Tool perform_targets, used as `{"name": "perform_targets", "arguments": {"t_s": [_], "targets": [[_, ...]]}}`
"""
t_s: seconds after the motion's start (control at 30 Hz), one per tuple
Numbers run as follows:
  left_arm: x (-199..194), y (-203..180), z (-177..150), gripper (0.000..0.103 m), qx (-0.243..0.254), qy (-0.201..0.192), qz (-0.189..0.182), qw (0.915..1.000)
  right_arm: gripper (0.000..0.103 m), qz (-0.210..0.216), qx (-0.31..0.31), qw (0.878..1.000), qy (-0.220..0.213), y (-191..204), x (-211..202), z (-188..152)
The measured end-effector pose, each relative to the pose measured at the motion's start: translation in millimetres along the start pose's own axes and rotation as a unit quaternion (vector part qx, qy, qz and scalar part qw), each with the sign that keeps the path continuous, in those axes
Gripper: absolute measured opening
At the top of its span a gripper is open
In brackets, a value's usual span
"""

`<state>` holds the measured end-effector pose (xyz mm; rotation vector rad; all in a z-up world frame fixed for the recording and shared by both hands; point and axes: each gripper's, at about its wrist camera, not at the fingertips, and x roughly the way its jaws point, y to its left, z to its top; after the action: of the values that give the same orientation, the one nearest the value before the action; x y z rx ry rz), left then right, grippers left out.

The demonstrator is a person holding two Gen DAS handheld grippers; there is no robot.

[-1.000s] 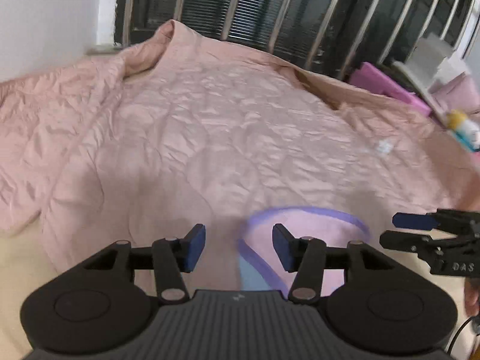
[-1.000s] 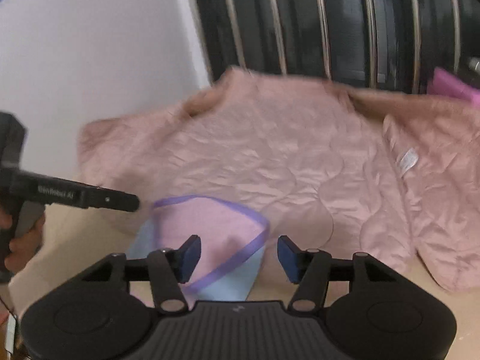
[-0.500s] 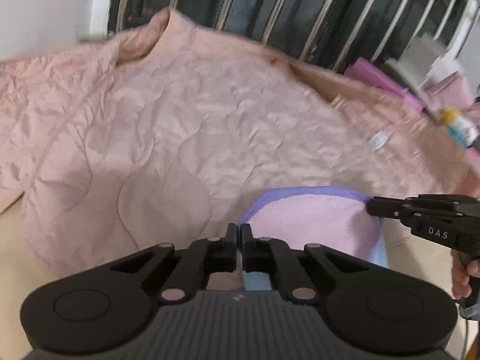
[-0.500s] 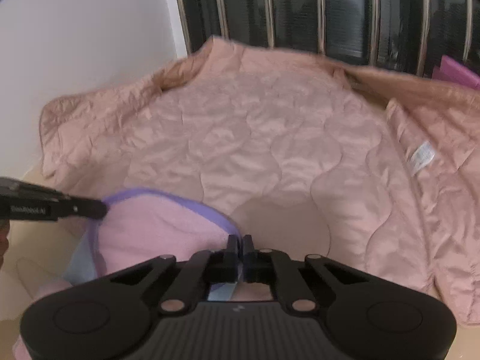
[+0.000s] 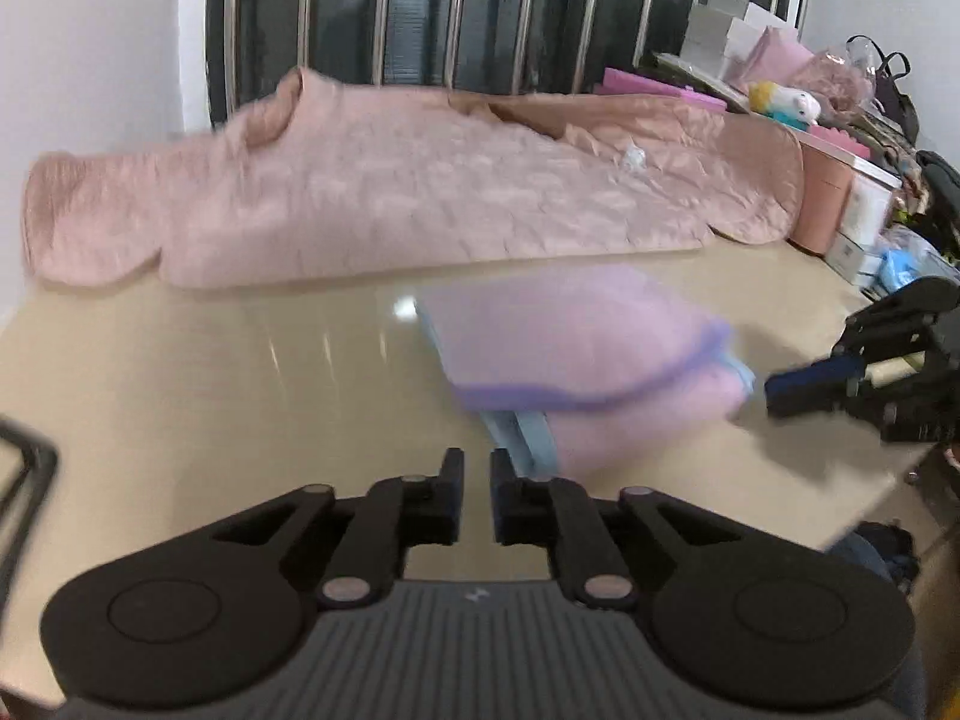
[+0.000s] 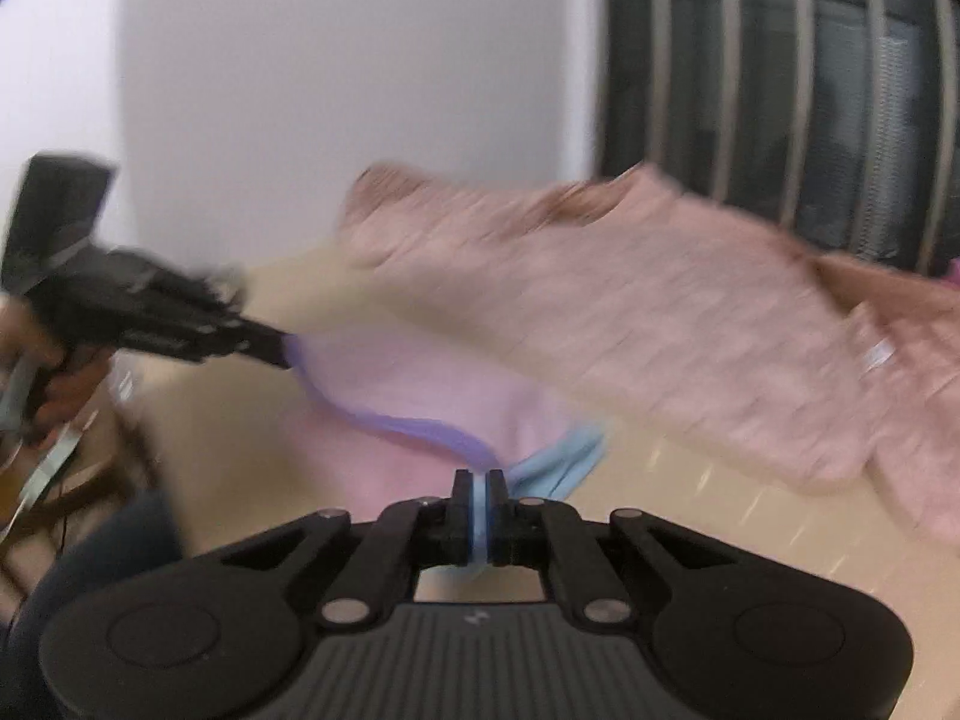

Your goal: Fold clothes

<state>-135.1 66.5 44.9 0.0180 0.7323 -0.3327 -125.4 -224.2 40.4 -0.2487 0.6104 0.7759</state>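
A small pink garment (image 5: 576,348) with purple trim and a light blue part lies crumpled on the beige table (image 5: 240,396), in front of a pink quilted jacket (image 5: 420,198). My left gripper (image 5: 477,459) sits just left of the garment. Its jaws are opening, with a narrow gap and only bare table between them. My right gripper (image 6: 478,480) is shut on the garment's light blue edge (image 6: 558,462), which shows between its pads. In the right wrist view the left gripper (image 6: 282,354) reaches to the purple trim; blur hides whether it touches.
The quilted jacket (image 6: 660,312) spreads across the back of the table below a barred window (image 5: 480,12). Boxes, a plush toy (image 5: 780,102) and a pink bin (image 5: 822,198) crowd the far right. The table's right edge (image 5: 888,510) is close. A black frame (image 5: 24,462) shows at the left.
Both grippers shut on the small garment's near edge atop the jacket, then drew it back onto the bare table. The left jaws have since parted off it.
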Motion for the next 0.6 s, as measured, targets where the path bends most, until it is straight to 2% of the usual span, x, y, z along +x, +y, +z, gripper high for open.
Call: {"name": "perform_targets", "arguments": {"t_s": [0.03, 0.07, 0.1, 0.13, 0.17, 0.2, 0.3, 0.37, 0.4, 0.43, 0.5, 0.53, 0.6], "targets": [[-5, 2, 0, 0.016, -0.007, 0.0, -0.011, 0.9999, 0.008, 0.008, -0.017, 1.0, 0.014, 6, 0, -3], [-13, 6, 6, 0.027, -0.016, -0.018, -0.026, 0.9994, 0.011, 0.015, -0.033, 0.999, 0.027, 12, 0, -6], [-22, 9, 12, 0.035, -0.026, -0.037, -0.041, 0.9981, 0.02, 0.022, -0.048, 0.998, 0.037, 17, -1, -8], [-23, 10, 20, 0.044, -0.026, -0.054, -0.048, 0.9971, 0.029, 0.023, -0.052, 0.998, 0.024, 17, -4, -4], [-24, 11, 29, 0.045, -0.025, -0.071, -0.054, 0.9957, 0.032, 0.026, -0.04, 0.999, 0.002, 13, -6, 3], [-15, 9, 36, 0.044, -0.025, -0.071, -0.051, 0.9959, 0.033, 0.029, -0.027, 0.999, -0.02, 8, -7, 10], [12, -1, 46, 0.042, -0.029, -0.048, -0.058, 0.9968, 0.032, 0.02, 0.036, 0.997, -0.061, -7, 10, 34], [30, -9, 49, 0.042, -0.033, -0.027, -0.067, 0.9968, 0.031, 0.003, 0.058, 0.997, -0.053, -7, 31, 41], [33, -14, 46, 0.042, -0.024, -0.019, -0.067, 0.9973, 0.029, -0.007, 0.059, 0.998, -0.035, -7, 40, 40], [33, -18, 43, 0.042, -0.011, -0.018, -0.069, 0.9974, 0.02, -0.018, 0.06, 0.998, -0.018, -7, 48, 39], [31, -23, 36, 0.042, 0.009, -0.013, -0.066, 0.9977, 0.012, -0.057, 0.062, 0.996, 0.008, -10, 52, 26], [30, -23, 33, 0.042, 0.015, -0.009, -0.063, 0.9979, 0.013, -0.074, 0.067, 0.995, 0.017, -12, 53, 21], [22, -17, 32, 0.042, 0.001, -0.022, -0.058, 0.9981, 0.013, -0.084, 0.108, 0.991, 0.003, -14, 43, 15]]}}
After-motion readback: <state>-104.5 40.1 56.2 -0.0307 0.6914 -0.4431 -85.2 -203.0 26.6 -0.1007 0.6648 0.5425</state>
